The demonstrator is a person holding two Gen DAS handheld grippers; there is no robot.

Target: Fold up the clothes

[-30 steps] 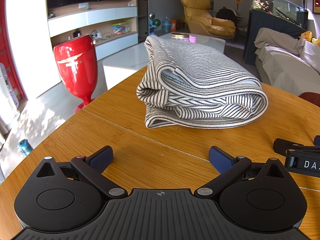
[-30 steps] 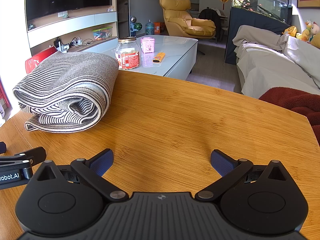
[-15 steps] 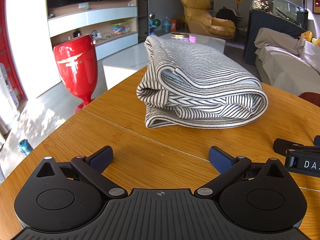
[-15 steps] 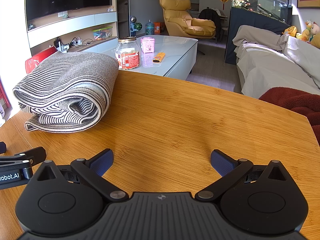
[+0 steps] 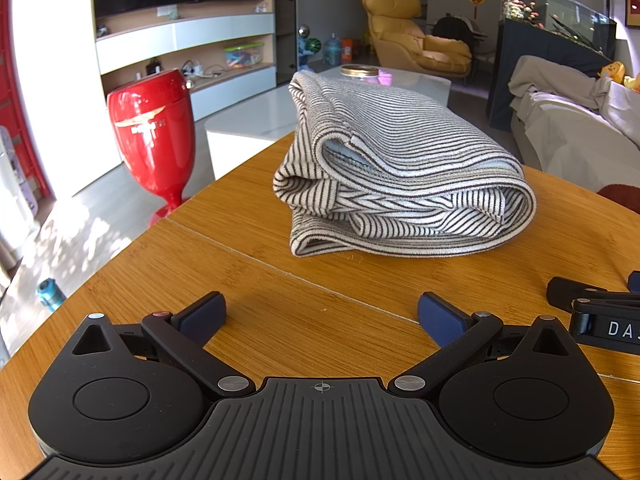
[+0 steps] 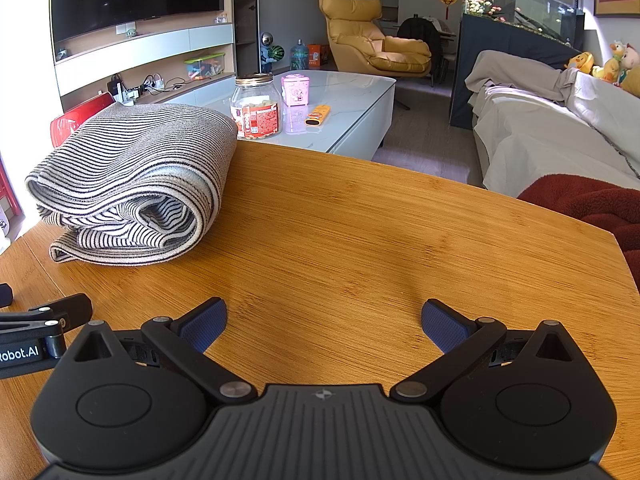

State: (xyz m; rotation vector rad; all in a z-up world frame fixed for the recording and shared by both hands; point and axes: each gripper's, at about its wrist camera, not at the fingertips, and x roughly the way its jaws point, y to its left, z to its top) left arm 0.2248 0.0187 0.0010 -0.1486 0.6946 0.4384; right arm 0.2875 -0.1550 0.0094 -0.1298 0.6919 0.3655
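Note:
A black-and-white striped garment lies folded in a thick bundle on the wooden table. It also shows at the left in the right wrist view. My left gripper is open and empty, low over the table, a short way in front of the garment. My right gripper is open and empty, low over bare wood to the right of the garment. The right gripper's finger shows at the right edge of the left wrist view; the left gripper's finger shows at the left edge of the right wrist view.
A red goblet-shaped stool stands on the floor left of the table. A white coffee table with a jar stands beyond the far edge. A covered sofa and a dark red cushion are at the right.

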